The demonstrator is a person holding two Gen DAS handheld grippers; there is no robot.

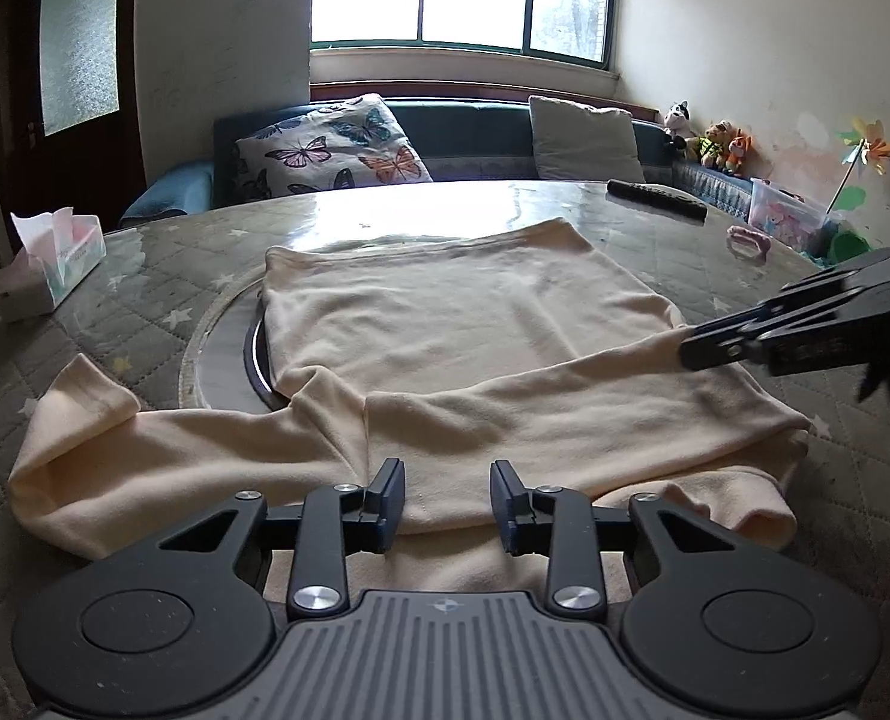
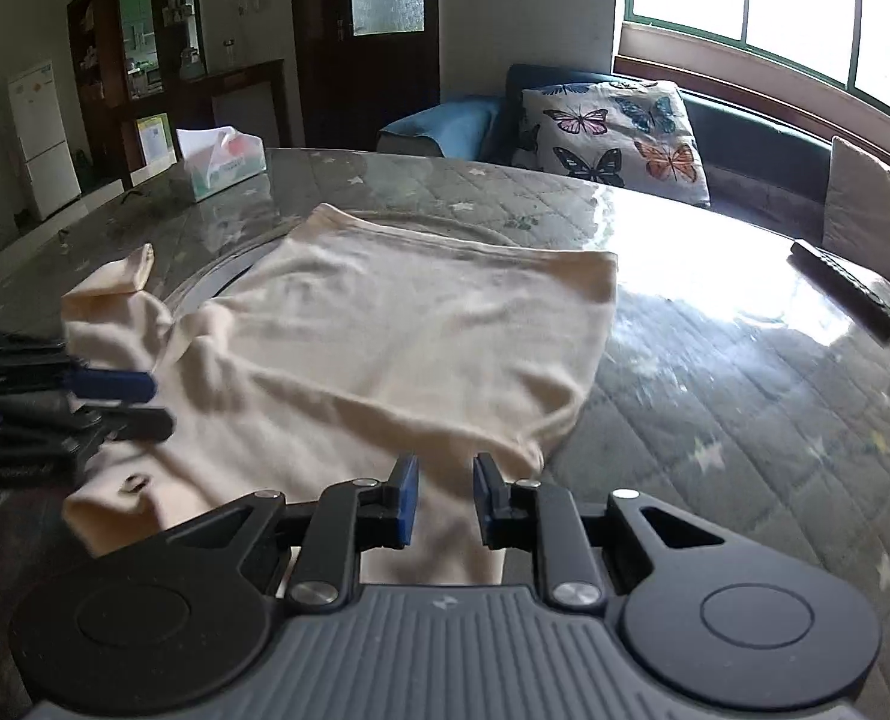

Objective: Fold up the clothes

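- The cream long-sleeved top (image 1: 445, 324) lies spread on the round quilted table (image 1: 144, 276), its body stretching ahead of the left gripper (image 1: 448, 504) and partly over the glass turntable (image 1: 222, 348).
- The left gripper hovers just above the near edge of the top with its fingers apart and nothing between them; one sleeve (image 1: 84, 432) trails off to its left.
- The right gripper (image 2: 445, 501) has a strip of cream fabric running between its fingers; from the left wrist view its tip (image 1: 694, 351) looks clamped on a sleeve pulled across the body.
- From the right wrist view, the rest of the top (image 2: 414, 324) lies ahead and to the left.
- A tissue box (image 1: 54, 264) sits far left of the left gripper, a remote control (image 1: 655, 198) far ahead-right.
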